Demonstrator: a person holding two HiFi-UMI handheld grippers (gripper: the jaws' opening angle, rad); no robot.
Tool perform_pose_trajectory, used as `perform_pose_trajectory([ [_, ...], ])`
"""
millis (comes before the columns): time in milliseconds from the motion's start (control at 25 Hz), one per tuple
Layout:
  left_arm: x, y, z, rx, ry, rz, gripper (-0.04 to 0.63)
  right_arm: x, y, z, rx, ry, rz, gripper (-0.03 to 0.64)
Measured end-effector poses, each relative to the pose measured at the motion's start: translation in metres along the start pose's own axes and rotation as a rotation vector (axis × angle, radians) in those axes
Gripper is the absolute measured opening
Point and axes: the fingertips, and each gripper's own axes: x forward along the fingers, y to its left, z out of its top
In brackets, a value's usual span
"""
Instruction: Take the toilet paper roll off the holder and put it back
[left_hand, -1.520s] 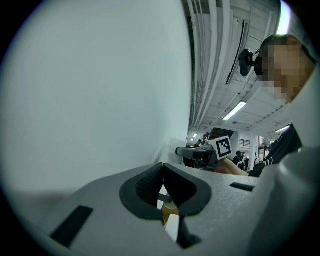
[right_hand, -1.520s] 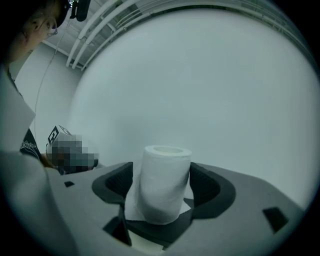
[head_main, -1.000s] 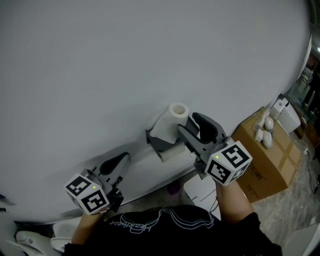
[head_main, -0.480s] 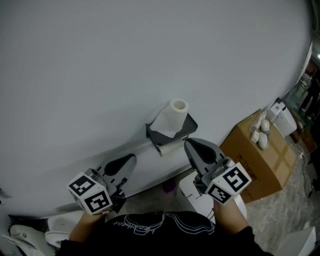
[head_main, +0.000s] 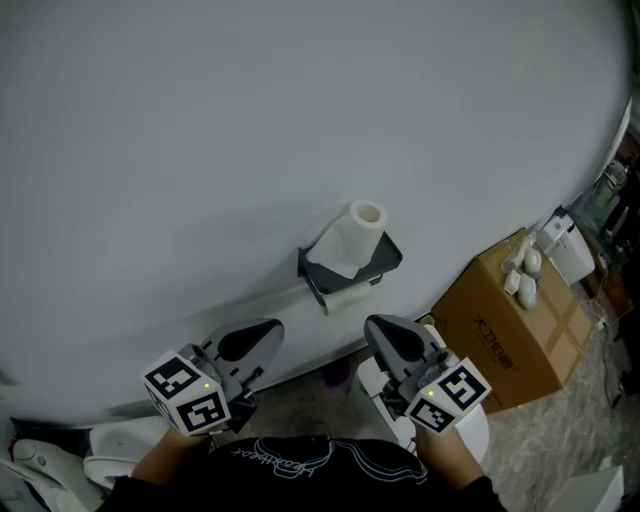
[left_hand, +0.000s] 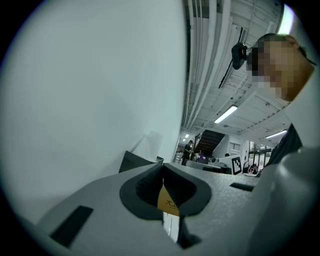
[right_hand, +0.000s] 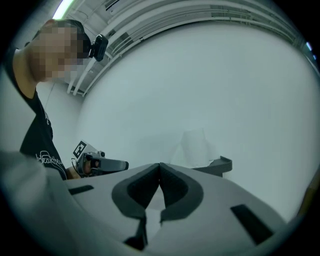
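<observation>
**Grippers both closed and empty; roll seated on holder**

Left gripper (left_hand: 163, 169): grey two-jaw tool with a marker cube, pad tips pressed together, nothing between them. It is held below and left of the holder, well apart from it.

Right gripper (right_hand: 159, 168): same make, jaws fully together, nothing held. It is below the holder's right corner, clear of it.

White toilet paper roll (head_main: 352, 240): stands on end on the holder with its core opening upward. It sits toward the holder's wall-side edge and leans against the wall.

Dark grey tray-shaped wall holder (head_main: 388, 257): fixed to the wall, its right front corner bare.

Pale grey wall (head_main: 250, 150): plain.

Brown cardboard box (head_main: 520, 340): on the floor to the right, with small white items (head_main: 522, 275) on top.
</observation>
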Motion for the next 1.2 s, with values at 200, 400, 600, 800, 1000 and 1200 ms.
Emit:
perform_pose_trajectory([
  [200,-0.001,-0.001,-0.006,-0.010,0.013,-0.004,0.005,-0.004,0.005,-0.013,0.031,0.020,0.011,0.005],
  [400,-0.001,-0.005,-0.013,-0.017,0.028,-0.016,0.005,-0.004,0.009,-0.019,0.047,0.026,0.013,0.005],
  [600,-0.003,-0.008,-0.016,-0.025,0.035,-0.021,0.005,-0.006,0.012,-0.025,0.057,0.038,0.009,0.005],
  [800,-0.003,-0.008,-0.017,-0.030,0.032,-0.023,0.005,-0.008,0.010,-0.024,0.055,0.040,0.003,0.005],
  [1000,-0.004,-0.012,-0.011,-0.018,0.028,-0.028,0.005,-0.010,0.013,-0.019,0.045,0.036,0.001,0.005],
  [1200,-0.004,-0.012,-0.013,-0.023,0.038,-0.021,0.005,-0.011,0.014,-0.019,0.038,0.040,0.002,0.005],
])
